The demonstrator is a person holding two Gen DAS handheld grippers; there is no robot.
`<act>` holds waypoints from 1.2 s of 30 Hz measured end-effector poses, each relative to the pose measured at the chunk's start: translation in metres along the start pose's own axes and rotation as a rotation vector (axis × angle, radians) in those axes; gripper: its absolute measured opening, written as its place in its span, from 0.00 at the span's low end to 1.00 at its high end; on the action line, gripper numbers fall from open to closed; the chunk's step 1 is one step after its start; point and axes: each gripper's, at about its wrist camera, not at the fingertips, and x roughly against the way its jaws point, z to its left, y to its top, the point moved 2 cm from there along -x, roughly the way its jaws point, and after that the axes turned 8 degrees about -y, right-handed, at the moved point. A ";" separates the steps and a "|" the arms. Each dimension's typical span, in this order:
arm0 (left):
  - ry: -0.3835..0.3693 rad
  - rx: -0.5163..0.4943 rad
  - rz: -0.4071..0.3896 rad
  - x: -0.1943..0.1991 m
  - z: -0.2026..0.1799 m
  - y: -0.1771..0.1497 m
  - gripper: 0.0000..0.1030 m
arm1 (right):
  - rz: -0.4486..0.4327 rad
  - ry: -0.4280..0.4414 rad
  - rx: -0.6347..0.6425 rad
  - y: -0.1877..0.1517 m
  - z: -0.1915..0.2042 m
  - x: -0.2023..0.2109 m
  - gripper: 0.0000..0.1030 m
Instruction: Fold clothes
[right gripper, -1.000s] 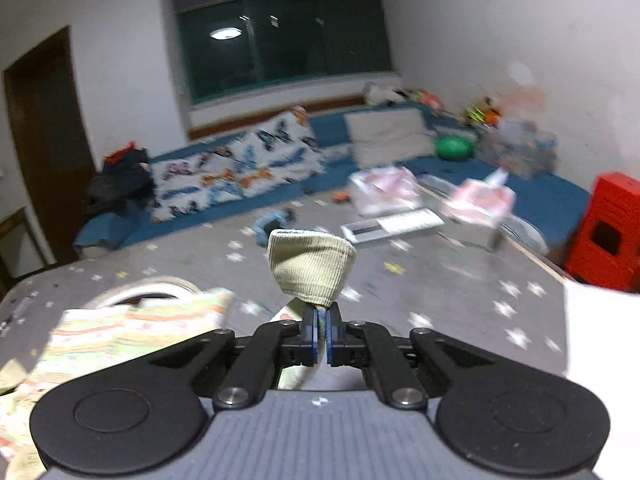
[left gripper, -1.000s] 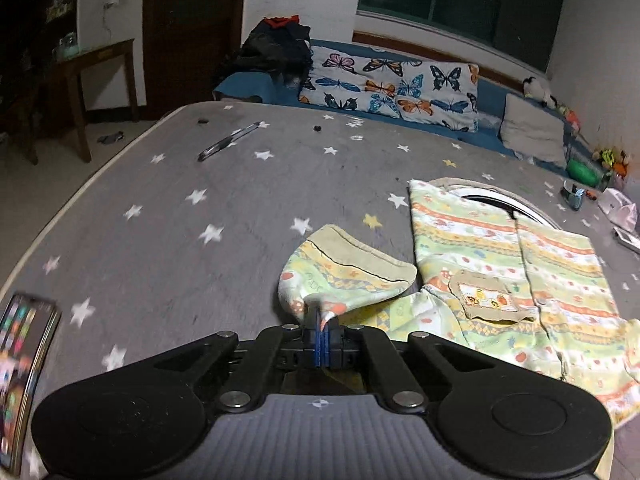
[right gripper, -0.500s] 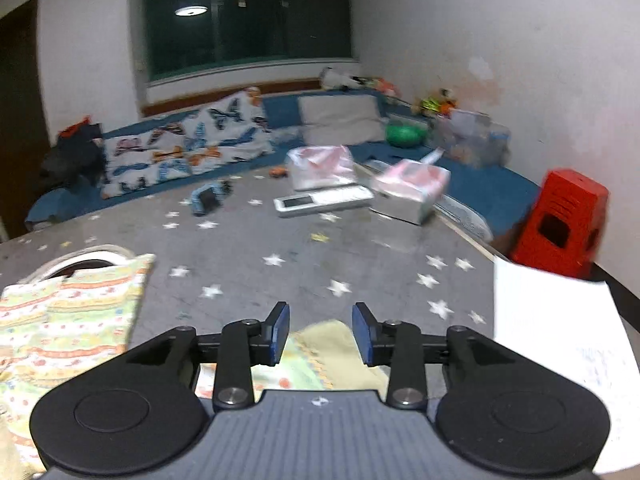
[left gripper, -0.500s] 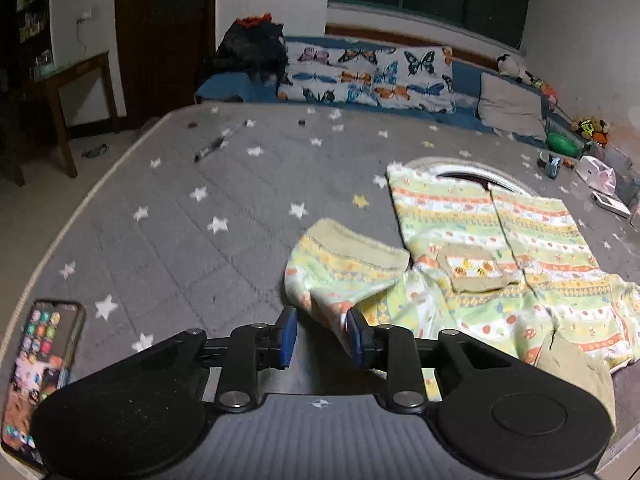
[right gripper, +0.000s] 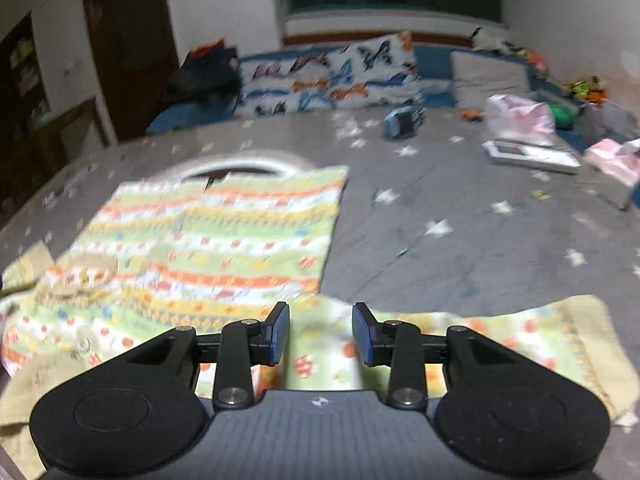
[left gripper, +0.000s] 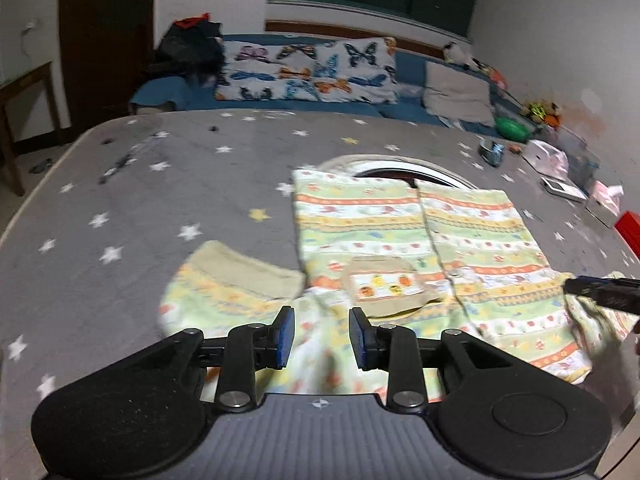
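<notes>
Both sleeves that I held pinched a second ago now lie dropped on the grey starred table [left gripper: 168, 200]. My left claw [left gripper: 321, 332] and right claw [right gripper: 320, 334] gape wide, holding nothing. One striped shirt [left gripper: 400, 232] lies flat, its two sleeves spread outward, one [left gripper: 224, 280] by each claw [right gripper: 540, 336].

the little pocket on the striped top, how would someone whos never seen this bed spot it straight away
On the grey star-print bedspread lies a pale green and orange striped top, spread flat. Look just ahead of the open left gripper, near the top's middle: the pocket is a small tan-edged patch with a white band of little pictures, unlike the stripes around it.
</notes>
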 end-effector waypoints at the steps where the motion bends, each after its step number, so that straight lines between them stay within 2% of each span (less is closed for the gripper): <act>1: 0.001 -0.003 0.004 -0.006 -0.002 0.003 0.32 | 0.015 -0.009 0.012 0.000 0.003 -0.005 0.33; 9: 0.047 0.020 0.016 -0.064 0.005 0.042 0.32 | 0.006 -0.014 0.018 0.035 -0.004 -0.023 0.33; 11: 0.066 0.015 0.017 -0.077 0.007 0.052 0.32 | 0.005 -0.011 0.019 0.051 -0.004 -0.038 0.33; 14: 0.122 0.001 0.011 -0.097 0.012 0.066 0.40 | 0.015 -0.003 0.002 0.071 -0.002 -0.064 0.32; 16: 0.144 0.008 0.019 -0.111 0.018 0.074 0.40 | 0.023 -0.004 -0.011 0.082 -0.001 -0.081 0.32; 23: 0.141 0.012 0.064 -0.148 0.031 0.088 0.37 | 0.042 -0.011 -0.048 0.103 0.000 -0.128 0.32; 24: 0.145 -0.003 0.060 -0.150 0.031 0.088 0.32 | 0.041 -0.011 -0.047 0.105 0.001 -0.130 0.31; 26: 0.155 -0.031 0.053 -0.153 0.028 0.090 0.23 | 0.039 -0.010 -0.046 0.108 0.002 -0.135 0.18; 28: 0.159 -0.039 0.047 -0.156 0.028 0.092 0.14 | 0.036 -0.016 -0.037 0.110 0.004 -0.138 0.11; 30: 0.161 -0.037 0.041 -0.159 0.030 0.095 0.06 | 0.033 -0.020 -0.033 0.112 0.005 -0.141 0.07; 36: 0.206 -0.058 0.019 -0.163 0.028 0.099 0.03 | 0.000 -0.050 -0.007 0.117 0.012 -0.144 0.04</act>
